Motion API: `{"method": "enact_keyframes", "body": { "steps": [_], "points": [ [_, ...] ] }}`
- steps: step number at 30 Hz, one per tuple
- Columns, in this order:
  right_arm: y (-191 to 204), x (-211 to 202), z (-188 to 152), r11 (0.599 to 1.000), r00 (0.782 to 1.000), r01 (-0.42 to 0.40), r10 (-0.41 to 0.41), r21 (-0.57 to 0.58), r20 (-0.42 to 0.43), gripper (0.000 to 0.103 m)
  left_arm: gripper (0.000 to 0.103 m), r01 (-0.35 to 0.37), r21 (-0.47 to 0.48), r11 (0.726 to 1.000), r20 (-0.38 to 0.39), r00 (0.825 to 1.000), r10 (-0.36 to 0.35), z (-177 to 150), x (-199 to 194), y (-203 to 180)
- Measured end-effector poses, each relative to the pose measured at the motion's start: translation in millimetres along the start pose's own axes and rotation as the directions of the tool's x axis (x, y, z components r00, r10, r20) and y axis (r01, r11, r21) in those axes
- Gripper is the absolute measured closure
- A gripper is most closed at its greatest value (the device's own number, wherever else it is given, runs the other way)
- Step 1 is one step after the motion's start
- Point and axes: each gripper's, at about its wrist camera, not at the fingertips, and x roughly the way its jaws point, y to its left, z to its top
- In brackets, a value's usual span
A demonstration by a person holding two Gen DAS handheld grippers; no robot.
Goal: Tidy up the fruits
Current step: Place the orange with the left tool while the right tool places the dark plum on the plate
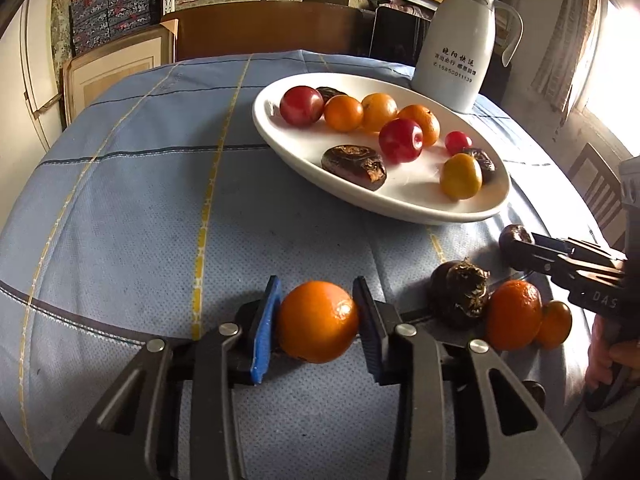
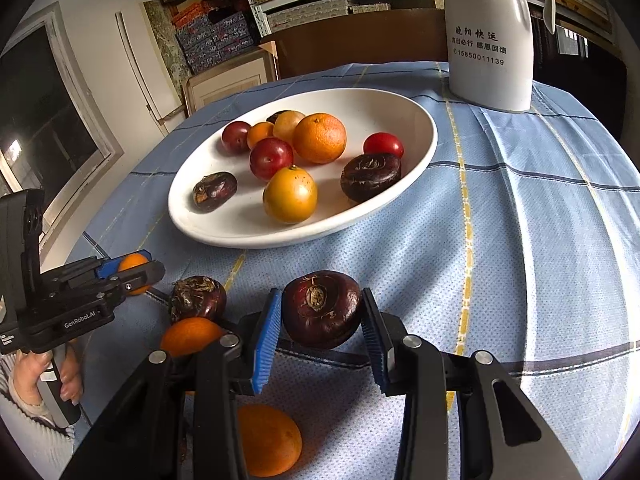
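- Surface (image 1: 120,208): round, under a blue checked cloth. A white jug (image 1: 460,40) stands at its far side, just behind the plate; keep both carries low and clear of it.
- White oval plate (image 1: 280,128): already holds plums, oranges and dark water chestnuts. Bare patches show at its near rim and near end, so aim there.
- Your left tool (image 1: 316,320): both pads press on an orange (image 1: 318,322) at its widest part, low over the cloth. The grip looks centred; lift straight up before you swing toward the plate.
- Your right tool (image 2: 320,312): closed on a water chestnut (image 2: 322,308), pads on its two sides. The chestnut is flattish, so keep it level.
- Loose fruit on the cloth between your hands: another chestnut (image 1: 460,292), an orange (image 1: 514,314) touching it, a smaller orange (image 1: 554,324) beside that. Rise clear so that you do not nudge them.
- Judgement: set one fruit down at a time, low, so nothing rolls into the fruit already on the plate.
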Motion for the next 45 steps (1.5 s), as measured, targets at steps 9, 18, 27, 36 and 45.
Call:
{"method": "enact_keyframes", "body": {
  "steps": [9, 18, 27, 36, 45],
  "points": [
    [-4, -16, 3, 0.999, 0.996, -0.05, 0.049, 0.014, 0.071, 0.063, 0.067, 0.021, -0.016, 1.0, 0.061, 0.998, -0.019, 1, -16, 1],
    [-3, -39, 47, 0.995, 0.977, -0.095, 0.086, 0.035, 0.197, 0.063, 0.067, 0.029, 0.015, 0.999, 0.131, 0.991, -0.031, 72, -20, -16],
    [-7, 25, 89, 0.997, 0.989, -0.048, 0.04, 0.057, 0.14, 0.062, 0.06, 0.013, -0.008, 1.0, 0.074, 0.997, -0.013, 109, 42, -11],
    [-21, -2, 71, 0.993, 0.979, -0.064, 0.043, 0.101, 0.197, 0.044, 0.016, -0.002, -0.025, 1.0, 0.134, 0.991, 0.005, 94, 21, -3],
    [-31, -26, 27, 0.986, 0.979, -0.069, 0.037, 0.153, 0.199, 0.037, 0.006, -0.039, -0.103, 0.994, 0.127, 0.99, 0.052, 48, 0, 10]
  ]
}}
